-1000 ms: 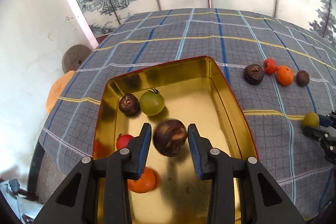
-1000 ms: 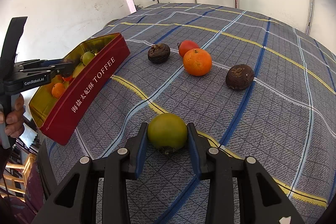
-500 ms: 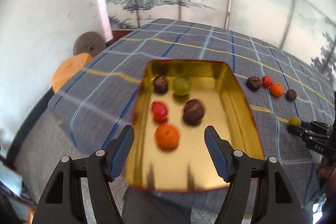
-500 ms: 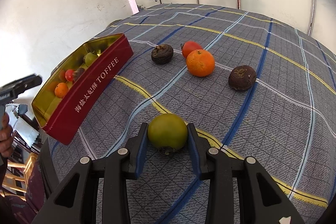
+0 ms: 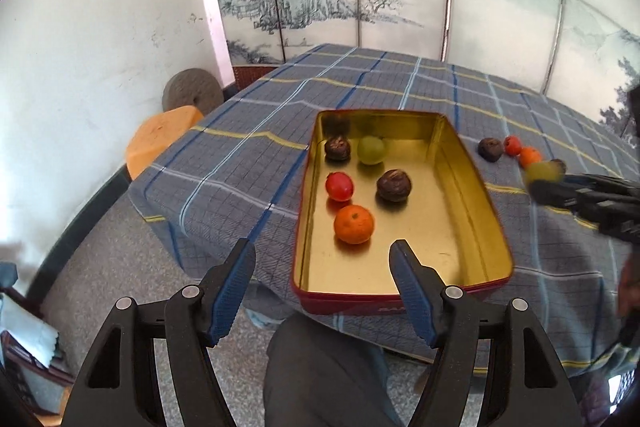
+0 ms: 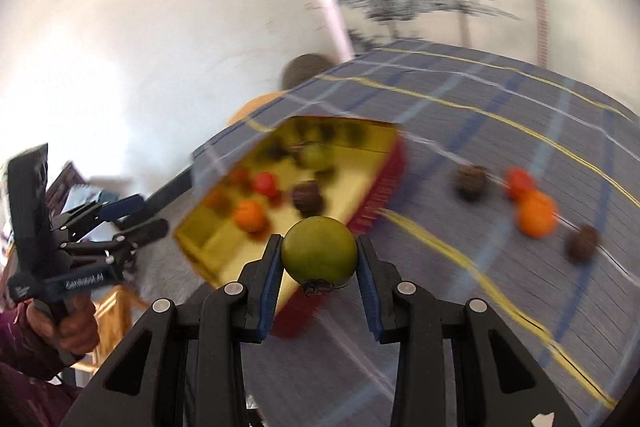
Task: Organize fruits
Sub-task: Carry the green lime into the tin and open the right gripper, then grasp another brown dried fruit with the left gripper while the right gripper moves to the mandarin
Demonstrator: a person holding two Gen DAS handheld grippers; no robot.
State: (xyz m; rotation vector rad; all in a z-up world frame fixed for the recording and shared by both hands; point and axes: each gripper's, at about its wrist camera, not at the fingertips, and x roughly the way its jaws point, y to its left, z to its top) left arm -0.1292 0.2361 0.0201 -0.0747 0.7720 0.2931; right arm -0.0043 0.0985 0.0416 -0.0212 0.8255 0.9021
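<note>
While your right hand-held gripper [image 6: 319, 267] clamps the green fruit [image 6: 319, 254] and the left [image 5: 322, 285] gapes empty, releasing early drops it short of the tin [image 5: 472, 195].

Left wrist cam: off the table's near edge, pitched down, looking along the open gold-lined red tin [image 5: 404, 291] lengthwise, tin close. Right wrist cam: over the blue-grey plaid tablecloth [image 6: 500, 147], facing left toward the same tin [image 6: 384, 183] from its long side, frame motion-blurred. Shared: tin and contents, loose fruit row, cloth, painted screen.
</note>
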